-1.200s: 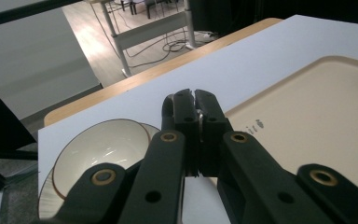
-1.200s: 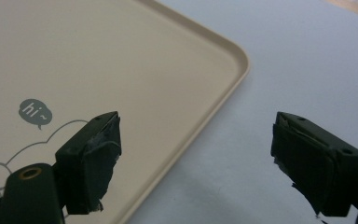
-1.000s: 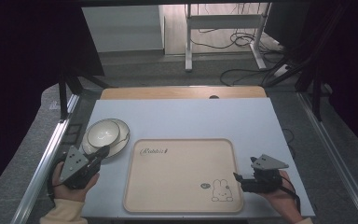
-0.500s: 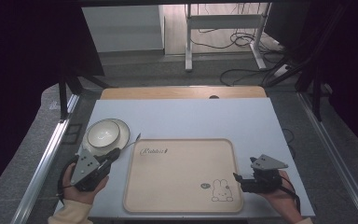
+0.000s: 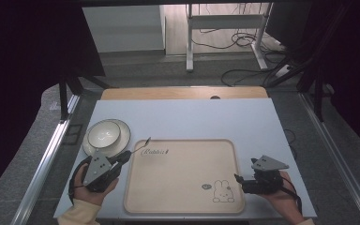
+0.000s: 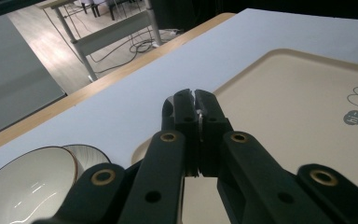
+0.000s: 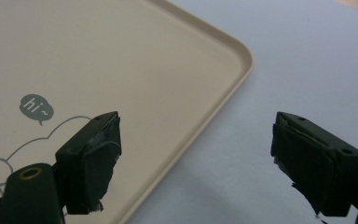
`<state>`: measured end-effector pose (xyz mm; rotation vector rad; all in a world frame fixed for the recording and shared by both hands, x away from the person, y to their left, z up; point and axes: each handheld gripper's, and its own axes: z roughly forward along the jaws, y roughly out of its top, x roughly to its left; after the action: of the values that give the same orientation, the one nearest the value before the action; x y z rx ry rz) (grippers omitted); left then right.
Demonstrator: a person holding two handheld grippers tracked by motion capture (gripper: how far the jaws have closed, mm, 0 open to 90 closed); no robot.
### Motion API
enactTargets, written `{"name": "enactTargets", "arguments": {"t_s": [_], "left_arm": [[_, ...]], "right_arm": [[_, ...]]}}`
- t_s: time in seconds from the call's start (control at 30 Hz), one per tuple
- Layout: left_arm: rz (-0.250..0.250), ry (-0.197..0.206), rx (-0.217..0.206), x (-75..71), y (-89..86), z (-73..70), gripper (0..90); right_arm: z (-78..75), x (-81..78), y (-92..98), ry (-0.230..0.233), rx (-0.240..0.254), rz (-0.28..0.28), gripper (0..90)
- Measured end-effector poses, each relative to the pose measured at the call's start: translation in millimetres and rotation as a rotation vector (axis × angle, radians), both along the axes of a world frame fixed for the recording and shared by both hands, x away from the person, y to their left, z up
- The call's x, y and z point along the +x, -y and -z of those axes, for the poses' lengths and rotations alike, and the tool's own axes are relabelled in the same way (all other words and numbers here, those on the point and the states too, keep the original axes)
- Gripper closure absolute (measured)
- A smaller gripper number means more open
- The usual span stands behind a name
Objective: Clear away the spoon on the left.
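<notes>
A beige tray [image 5: 183,173] with a rabbit drawing lies on the pale table. My left gripper [image 5: 126,154] is at the tray's near-left corner, shut on a thin metal spoon [image 5: 143,143] that sticks out over the tray's rim. In the left gripper view the jaws [image 6: 196,95] are pressed together with a sliver of the spoon [image 6: 198,117] between them, above the tray [image 6: 284,93]. My right gripper [image 5: 238,178] stands open at the tray's right edge; its jaws [image 7: 196,126] straddle the tray's rim [image 7: 223,93] with nothing between them.
A white bowl [image 5: 103,133] sits on a plate [image 5: 120,140] left of the tray, just behind my left gripper; both show low in the left gripper view [image 6: 23,186]. Bare table [image 5: 192,117] stretches behind the tray to a wooden strip [image 5: 183,93].
My left gripper has moved right from beside the plate towards the tray's corner, carrying the spoon with it. The right gripper has stayed put.
</notes>
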<state>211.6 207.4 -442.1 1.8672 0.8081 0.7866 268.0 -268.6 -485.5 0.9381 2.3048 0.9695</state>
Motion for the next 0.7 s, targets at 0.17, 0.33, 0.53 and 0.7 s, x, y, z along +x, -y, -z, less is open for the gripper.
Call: {"name": "enactTargets", "arguments": {"t_s": [0.17, 0.33, 0.53, 0.7], "left_arm": [[-0.004, -0.005, -0.002, 4.6, 3.4, 1.8, 89.6], [0.008, -0.012, 0.026, 8.8, 12.4, 5.4, 89.6], [0.033, -0.027, 0.061, 16.2, 28.9, 12.1, 89.6], [0.061, -0.032, 0.114, 18.2, 41.6, 18.0, 89.6]], "right_arm": [[0.2, 0.3, -0.7, -0.001, 0.0, -0.002, 16.3], [0.1, 0.2, -0.7, 0.0, -0.001, -0.003, 16.3], [0.8, 0.7, -0.3, -0.003, -0.002, -0.001, 16.3], [0.9, 0.3, 0.3, -0.002, -0.002, -0.004, 16.3]]}}
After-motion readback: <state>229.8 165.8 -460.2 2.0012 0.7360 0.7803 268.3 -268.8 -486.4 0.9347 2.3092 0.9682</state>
